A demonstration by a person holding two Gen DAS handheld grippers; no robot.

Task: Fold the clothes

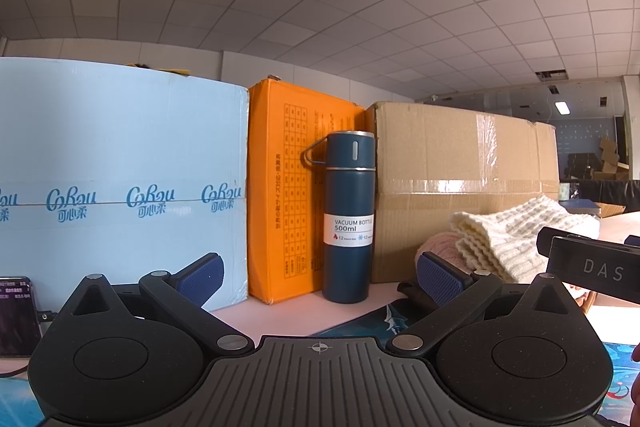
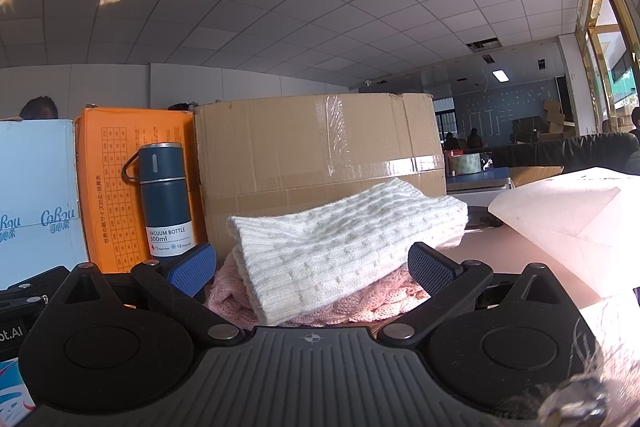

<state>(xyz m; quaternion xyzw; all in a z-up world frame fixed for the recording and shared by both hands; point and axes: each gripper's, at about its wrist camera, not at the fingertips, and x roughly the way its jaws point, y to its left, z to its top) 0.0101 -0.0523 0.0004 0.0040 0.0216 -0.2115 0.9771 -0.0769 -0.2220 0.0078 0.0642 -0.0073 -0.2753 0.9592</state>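
A folded white knit garment (image 2: 340,247) lies on top of a folded pink knit garment (image 2: 376,303) on the table, in front of a brown carton (image 2: 320,147). My right gripper (image 2: 312,267) is open and empty, its blue pads to either side of the pile's near end, close to it. In the left wrist view the white garment (image 1: 516,239) and the pink one (image 1: 440,247) lie to the right. My left gripper (image 1: 320,275) is open and empty, facing a dark blue vacuum bottle (image 1: 348,215). The right gripper's body (image 1: 592,267) shows at the right edge.
A light blue carton (image 1: 120,183), an orange box (image 1: 280,195) and the brown carton (image 1: 460,179) line the back of the table. A phone (image 1: 16,315) stands at the left. A white foam piece (image 2: 568,227) lies at the right. A blue patterned mat (image 1: 360,327) covers the table front.
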